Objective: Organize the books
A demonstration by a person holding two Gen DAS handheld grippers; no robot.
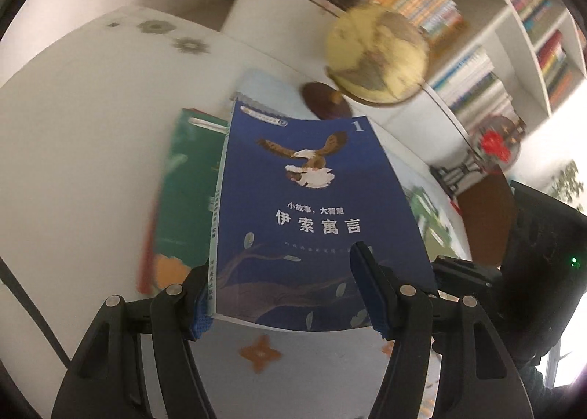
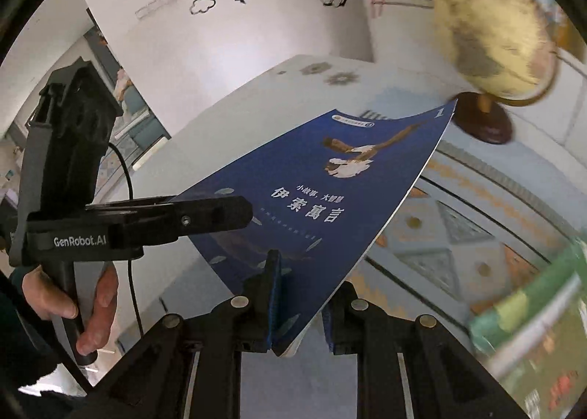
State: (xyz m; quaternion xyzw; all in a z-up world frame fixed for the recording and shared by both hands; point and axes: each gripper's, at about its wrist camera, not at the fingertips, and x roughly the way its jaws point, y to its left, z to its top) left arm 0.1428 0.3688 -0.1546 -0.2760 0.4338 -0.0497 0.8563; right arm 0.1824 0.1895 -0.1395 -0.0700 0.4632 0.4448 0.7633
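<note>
A blue book (image 1: 315, 199) with an eagle on its cover hangs above the table, gripped from both sides. My left gripper (image 1: 279, 257) holds it slantwise: one pad sits behind the spine edge and the other finger (image 1: 367, 272) presses on the cover. In the right wrist view the left gripper (image 2: 245, 213) reaches in from the left onto the blue book (image 2: 330, 180), with a person's hand (image 2: 99, 305) on its handle. My right gripper (image 2: 306, 272) is shut on the book's lower corner, one finger above and one beneath. The right gripper (image 1: 451, 268) also shows at the book's right edge.
A green book (image 1: 183, 199) lies on the white patterned table (image 1: 73, 162) under the held one, with a pale blue book (image 1: 264, 85) behind it. A yellow globe (image 1: 378, 55) on a dark base stands beyond. Filled bookshelves (image 1: 532, 15) line the far wall.
</note>
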